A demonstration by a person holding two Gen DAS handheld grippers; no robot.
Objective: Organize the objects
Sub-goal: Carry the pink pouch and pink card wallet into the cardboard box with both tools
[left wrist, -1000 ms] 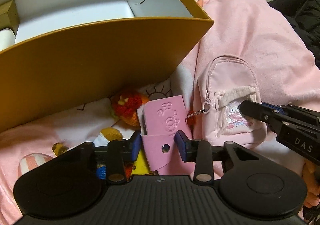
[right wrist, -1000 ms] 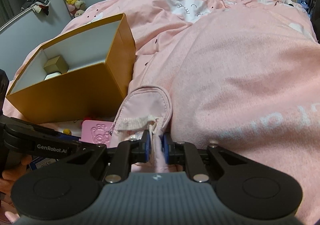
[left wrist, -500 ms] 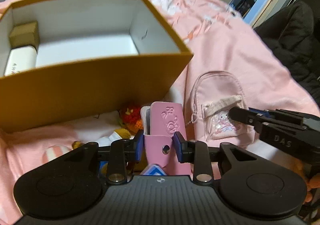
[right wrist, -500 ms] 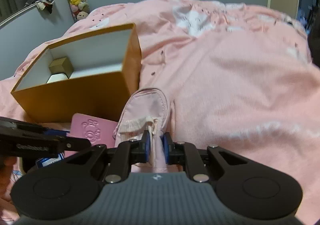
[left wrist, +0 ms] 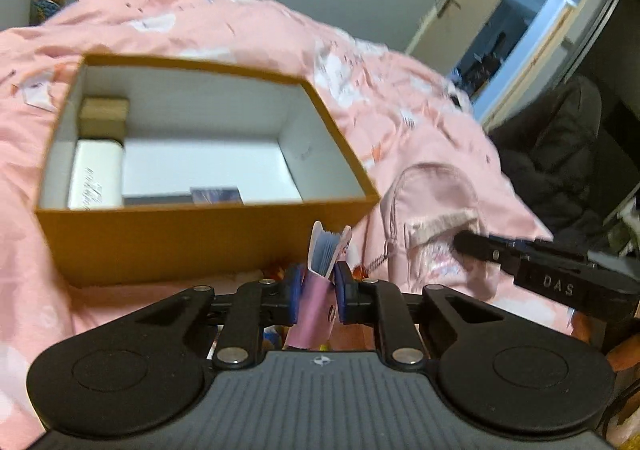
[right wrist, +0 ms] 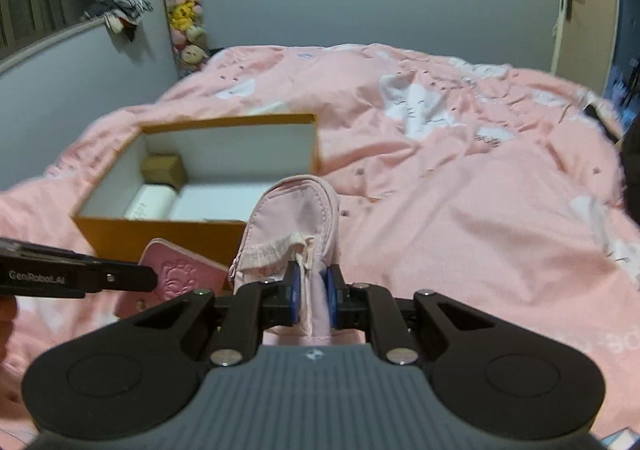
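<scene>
1. Left wrist view: the left tool (left wrist: 316,292) is seen clamped on a pink card holder (left wrist: 316,300); its jaws have just been closing, with the holder between them. The holder is held upright on its edge, its blue inner sleeves fanned open at the top, just in front of the near wall of the orange box (left wrist: 192,238).
2. The orange box is set open on the bed's pink duvet (left wrist: 248,30). Its lining is white. Against its left wall a small tan box (left wrist: 105,116) and a white case (left wrist: 96,174) are lodged; a dark flat item (left wrist: 216,195) is laid by its near wall.
3. A pink mini backpack (left wrist: 434,210) is shown to the right of the orange box, pinched at its front pocket by the right tool (left wrist: 460,242).
4. Right wrist view: the right tool (right wrist: 313,296) is seen closed tight on a fold of the backpack's (right wrist: 296,218) fabric. The backpack is raised in front of the right corner of the orange box (right wrist: 160,234).
5. The card holder (right wrist: 180,278) is seen below the near wall of the orange box, left of the backpack, with one finger of the left tool (right wrist: 120,278) at its edge.
6. Stuffed toys (right wrist: 184,14) are stacked in the room corner, well beyond the orange box.
</scene>
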